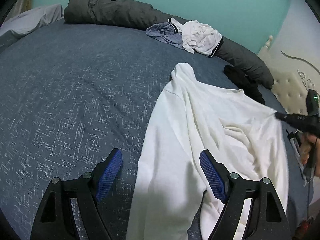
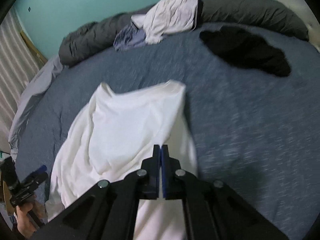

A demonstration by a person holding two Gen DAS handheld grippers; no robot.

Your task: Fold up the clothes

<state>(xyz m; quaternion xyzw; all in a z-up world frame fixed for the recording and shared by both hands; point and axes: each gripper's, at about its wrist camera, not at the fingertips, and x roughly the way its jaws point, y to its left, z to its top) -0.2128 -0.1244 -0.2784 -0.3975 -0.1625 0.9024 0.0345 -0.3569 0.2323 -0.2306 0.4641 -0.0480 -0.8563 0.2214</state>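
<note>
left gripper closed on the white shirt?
No: in the left wrist view the left gripper stands wide open, its blue pads apart over the white shirt without pinching it.

A white long-sleeved top lies rumpled on the blue bedspread, one edge lifted.

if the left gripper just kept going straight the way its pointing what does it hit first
Most likely the white shirt. The left gripper is open, and the shirt's left edge and sleeve lie between its fingers, running forward. Depth is unclear, so it could land on the blue bedspread beside that edge instead.
</note>
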